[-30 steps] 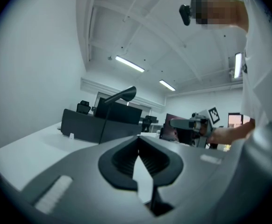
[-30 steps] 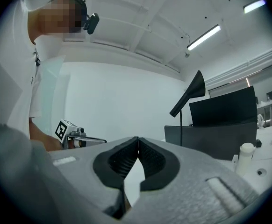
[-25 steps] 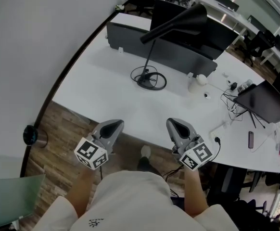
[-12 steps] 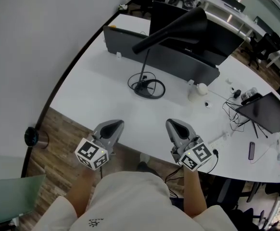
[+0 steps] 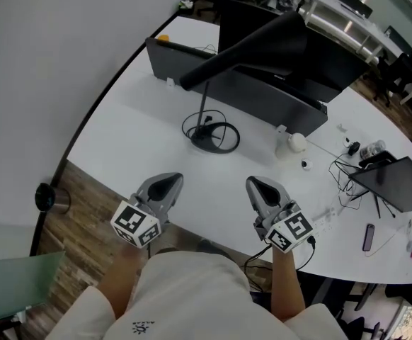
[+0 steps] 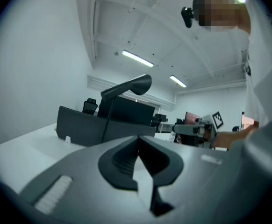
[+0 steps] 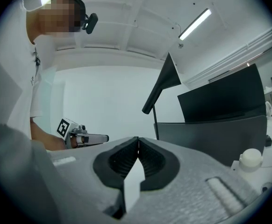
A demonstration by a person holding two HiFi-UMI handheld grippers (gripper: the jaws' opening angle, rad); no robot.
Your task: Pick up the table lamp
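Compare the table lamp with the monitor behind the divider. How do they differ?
The table lamp is a thin stem on a small round base with a long cone shade; the monitor is a broad flat panel. The lamp stands on the near side of the grey divider; the monitor sits behind it. Both are black.

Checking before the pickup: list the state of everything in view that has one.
table lamp: upright on the desk, not held.
left hand-held gripper: shut, empty, short of the lamp.
right hand-held gripper: shut, empty, short of the lamp.
monitor: screen dark.
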